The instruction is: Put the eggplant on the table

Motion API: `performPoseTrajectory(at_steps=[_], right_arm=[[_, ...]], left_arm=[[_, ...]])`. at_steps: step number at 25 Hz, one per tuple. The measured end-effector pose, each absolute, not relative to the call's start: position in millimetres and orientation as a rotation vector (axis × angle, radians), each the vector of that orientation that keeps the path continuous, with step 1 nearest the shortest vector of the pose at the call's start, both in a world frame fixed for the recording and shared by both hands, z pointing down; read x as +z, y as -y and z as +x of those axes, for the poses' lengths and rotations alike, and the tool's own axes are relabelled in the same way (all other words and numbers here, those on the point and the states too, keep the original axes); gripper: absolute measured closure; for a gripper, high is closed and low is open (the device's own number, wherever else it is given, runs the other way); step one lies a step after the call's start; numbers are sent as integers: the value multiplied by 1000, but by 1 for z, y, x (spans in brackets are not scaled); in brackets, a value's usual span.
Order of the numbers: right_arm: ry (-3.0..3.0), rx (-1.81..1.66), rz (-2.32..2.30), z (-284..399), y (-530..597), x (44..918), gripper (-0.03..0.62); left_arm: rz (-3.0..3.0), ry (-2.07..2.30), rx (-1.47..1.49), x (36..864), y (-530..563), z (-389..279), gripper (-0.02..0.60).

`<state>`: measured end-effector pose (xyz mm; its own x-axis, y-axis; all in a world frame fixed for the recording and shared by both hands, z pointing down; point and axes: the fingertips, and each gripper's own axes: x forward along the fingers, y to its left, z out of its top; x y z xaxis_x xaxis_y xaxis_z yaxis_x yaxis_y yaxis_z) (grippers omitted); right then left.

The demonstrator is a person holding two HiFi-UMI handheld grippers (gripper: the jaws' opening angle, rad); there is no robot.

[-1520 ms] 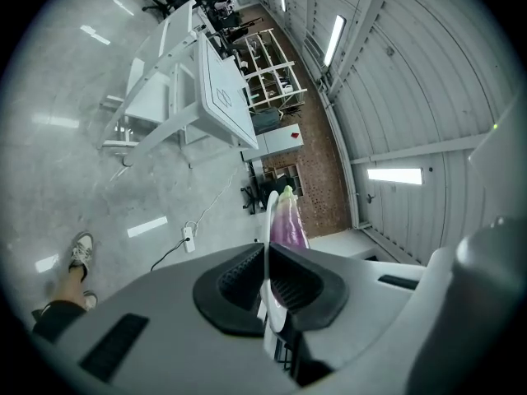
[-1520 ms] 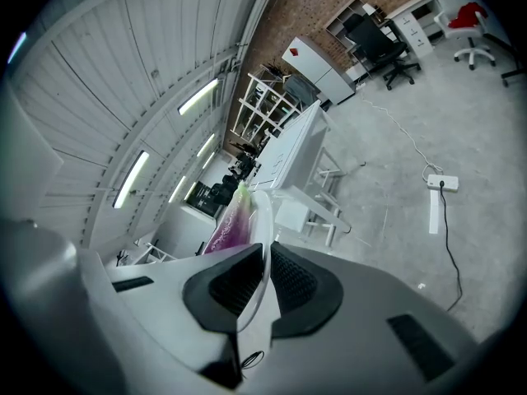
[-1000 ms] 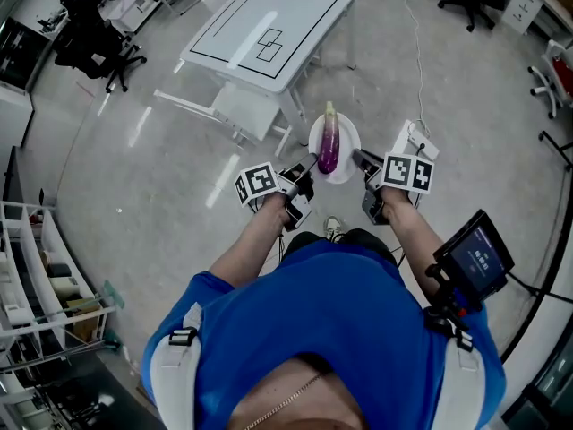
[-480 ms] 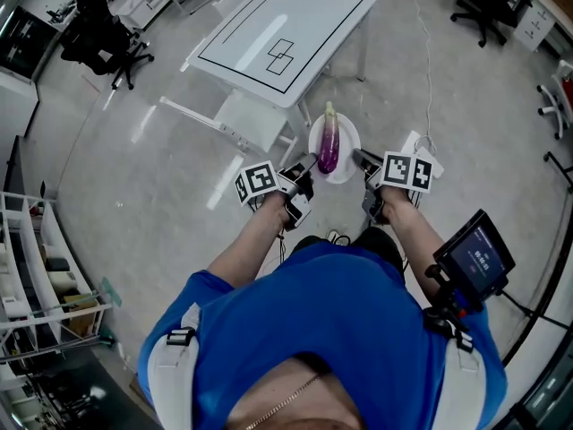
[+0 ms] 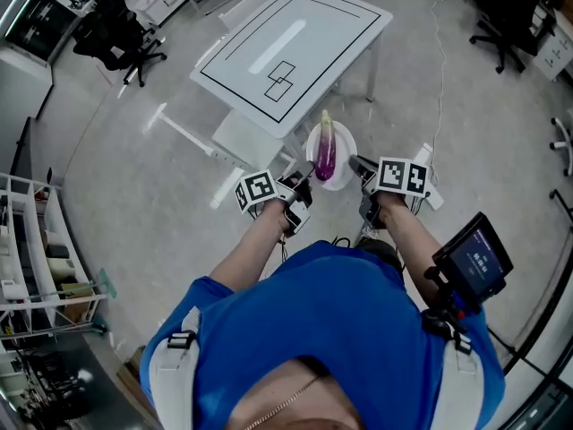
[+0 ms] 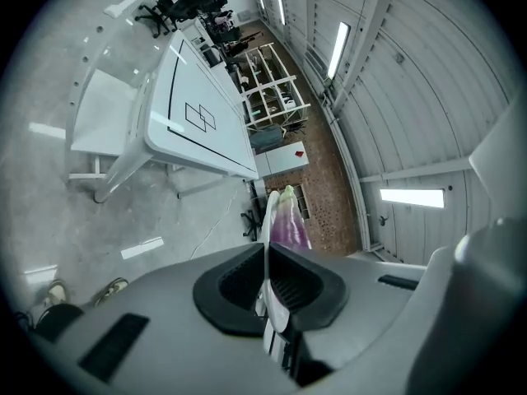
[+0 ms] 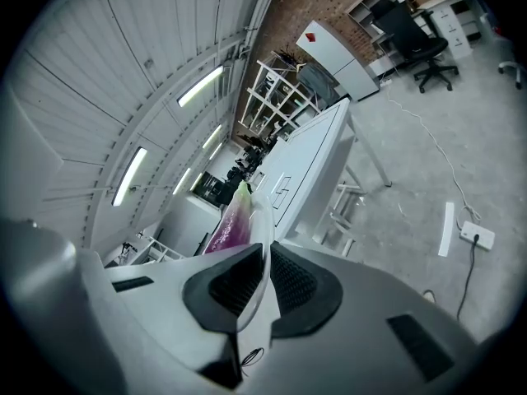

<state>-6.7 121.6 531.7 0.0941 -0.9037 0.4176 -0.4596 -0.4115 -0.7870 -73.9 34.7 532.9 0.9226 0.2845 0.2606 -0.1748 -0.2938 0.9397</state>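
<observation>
**A:** What is sitting nearest?

**B:** A person in a blue shirt (image 5: 331,330) is reaching both arms forward. The left gripper (image 5: 304,170) is clenching the left rim of a white plate (image 5: 346,150), and the right gripper (image 5: 356,164) is clenching the right rim.

**A:** Where is the eggplant (image 5: 325,150) lying?

**B:** It is lying lengthwise on the plate, between the two grippers, with its green stem pointing away. The plate is hanging in the air above the floor (image 5: 161,177).

**A:** And farther out?

**B:** A white table (image 5: 295,43) marked with black lines is standing just beyond the plate, with a white chair (image 5: 243,137) at its near left. A black office chair (image 5: 116,38) is sitting at the far left.
</observation>
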Motion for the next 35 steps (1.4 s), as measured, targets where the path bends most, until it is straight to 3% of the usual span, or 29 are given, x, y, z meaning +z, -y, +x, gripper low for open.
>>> performPoseTrajectory(at_steps=[6,12,19,35], right_arm=[[-1393,-1277,-1905,24,-122,526,574],[-1433,-1318,-1867,118,-145,530,574],[-1435,-1338,-1839,150,-145,533,574],[-1490,-1374,-1840,251,-46,539,574]], left_arm=[[1819,-41,405,530,-37,-47,557],[1811,12,391,532,-65,43,557],[1810,40,402,533,-66,73,557],[1798,67,353,538,29,171,557]])
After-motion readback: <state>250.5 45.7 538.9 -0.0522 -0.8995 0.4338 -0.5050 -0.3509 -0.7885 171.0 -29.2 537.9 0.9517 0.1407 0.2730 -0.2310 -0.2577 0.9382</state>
